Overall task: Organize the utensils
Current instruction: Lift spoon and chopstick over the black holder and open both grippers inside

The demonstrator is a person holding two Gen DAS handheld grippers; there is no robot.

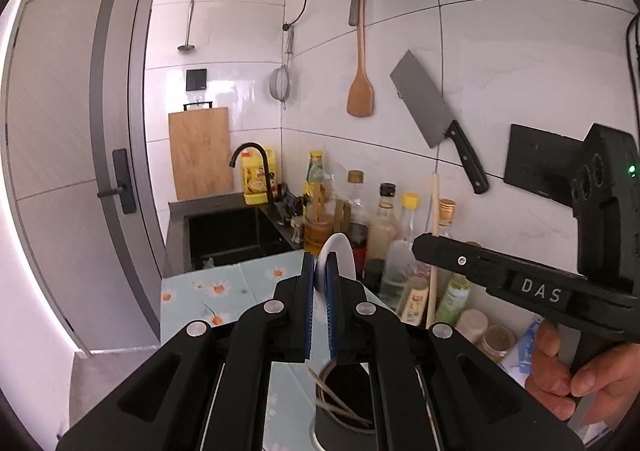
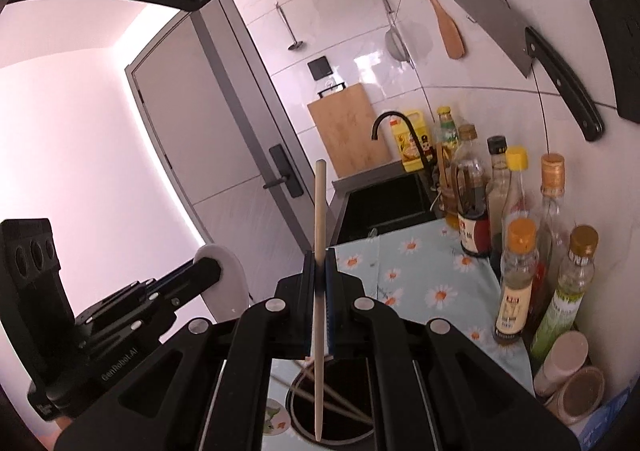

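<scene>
My left gripper [image 1: 320, 263] is shut on a white rounded utensil [image 1: 340, 251], seemingly a spoon, whose bowl sticks up past the fingertips. Beneath it stands a dark round holder [image 1: 315, 429] with several thin chopsticks inside. My right gripper [image 2: 320, 255] is shut on a pale wooden chopstick [image 2: 320, 203], held upright with its tip hanging over the holder [image 2: 294, 403]. In the left wrist view the right gripper [image 1: 420, 245] comes in from the right with that chopstick [image 1: 435, 207]. In the right wrist view the left gripper [image 2: 212, 267] and its white utensil [image 2: 230, 279] are at the left.
A floral cloth [image 2: 420, 275] covers the counter. Bottles [image 2: 516, 283] and jars [image 2: 576, 383] crowd the right wall. A black sink [image 1: 228, 235] with a faucet [image 1: 256, 167] and a cutting board [image 1: 200, 151] lie beyond. A cleaver [image 1: 432, 115] and wooden spatula [image 1: 360, 91] hang on the tiles.
</scene>
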